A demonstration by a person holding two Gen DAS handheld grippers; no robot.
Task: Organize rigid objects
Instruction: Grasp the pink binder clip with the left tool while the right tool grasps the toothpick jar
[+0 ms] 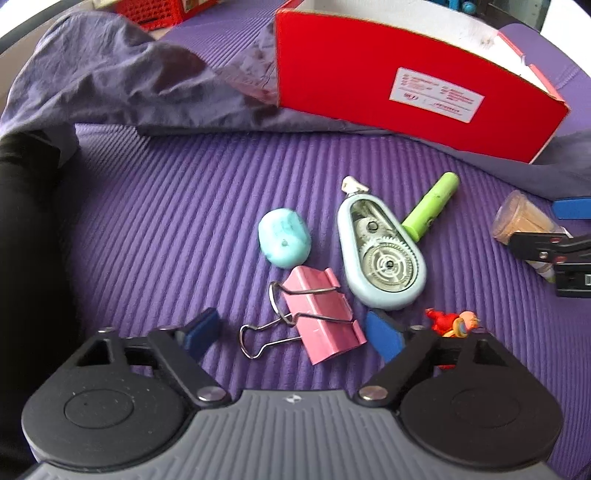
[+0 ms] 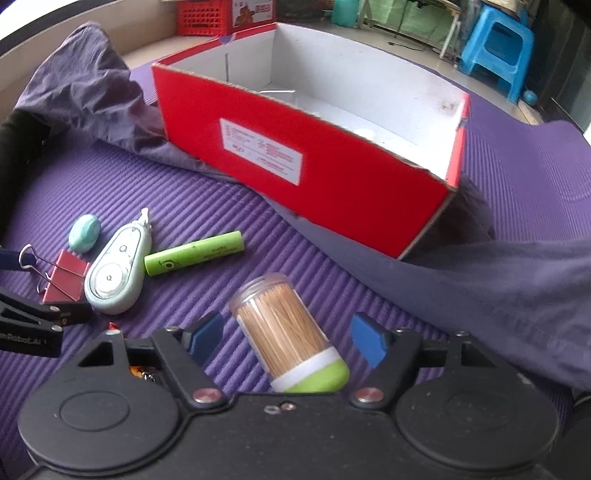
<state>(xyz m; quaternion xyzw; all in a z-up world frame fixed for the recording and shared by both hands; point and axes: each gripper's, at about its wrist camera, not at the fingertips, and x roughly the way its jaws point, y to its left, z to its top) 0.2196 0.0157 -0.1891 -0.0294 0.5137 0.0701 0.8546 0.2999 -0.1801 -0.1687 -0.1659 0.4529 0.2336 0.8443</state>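
A pink binder clip [image 1: 321,317] lies on the purple mat between the open fingers of my left gripper [image 1: 295,334]. Beyond it lie a teal eraser [image 1: 283,237], a light-blue correction tape [image 1: 380,254], a green marker [image 1: 430,206] and a small red-orange toy figure [image 1: 454,323]. My right gripper [image 2: 288,338] is open around a clear toothpick jar with a green cap [image 2: 291,332]; the jar lies tilted on the mat, not gripped. The open red box [image 2: 306,155] stands behind. The clip [image 2: 64,278], tape [image 2: 118,269], marker [image 2: 194,253] and eraser [image 2: 84,228] show at the left of the right wrist view.
A crumpled purple-grey cloth [image 1: 122,77] lies behind and under the box and spreads to the right [image 2: 498,280]. A red crate [image 2: 199,16] and a blue stool [image 2: 498,48] stand beyond the mat. A black sleeve [image 1: 26,229] is at the left.
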